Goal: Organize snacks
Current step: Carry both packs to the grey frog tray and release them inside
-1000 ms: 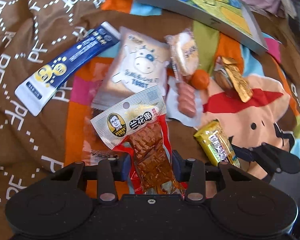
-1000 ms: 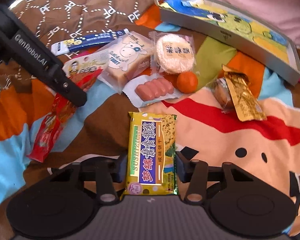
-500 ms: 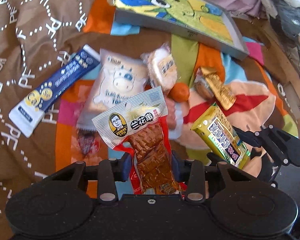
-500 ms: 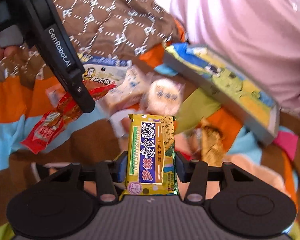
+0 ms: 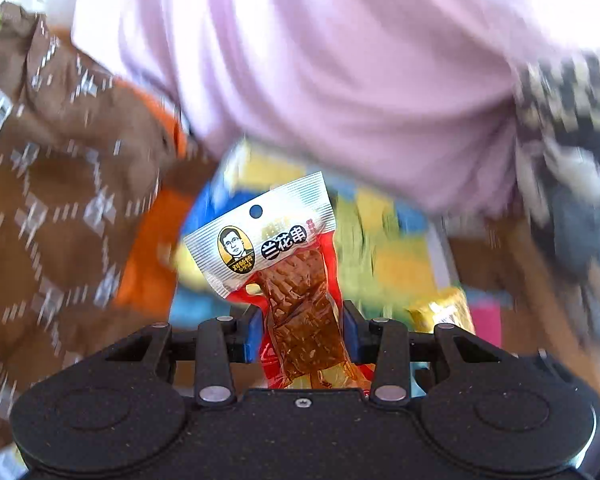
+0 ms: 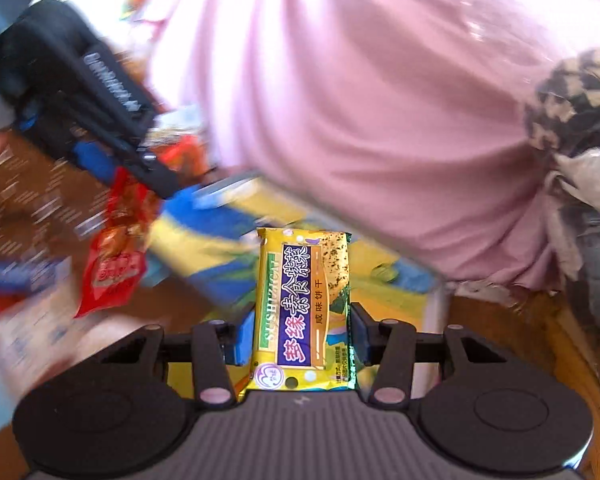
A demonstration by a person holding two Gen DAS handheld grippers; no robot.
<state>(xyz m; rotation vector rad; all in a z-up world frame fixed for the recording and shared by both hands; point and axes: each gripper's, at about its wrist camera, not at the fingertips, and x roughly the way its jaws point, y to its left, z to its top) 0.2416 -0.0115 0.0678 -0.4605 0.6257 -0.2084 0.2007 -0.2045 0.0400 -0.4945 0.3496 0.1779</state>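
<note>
My left gripper is shut on a red and silver packet of brown dried tofu, held up in the air. My right gripper is shut on a yellow cracker packet with a purple label. Both packets hang above a flat box with a blue, yellow and green cartoon lid, blurred in both views. In the right wrist view the left gripper's black arm shows at upper left, with the red tail of the tofu packet dangling below it. The yellow packet's corner shows in the left wrist view.
A large pink cushion or cloth fills the far side above the box. Brown patterned bedding lies to the left. A dark checked cloth and crumpled plastic sit at the right. Other snacks are blurred at lower left.
Both grippers have lifted off the blanket and swung forward toward the cartoon box and pink cloth, each still holding its packet. The snack pile has dropped out of view.
</note>
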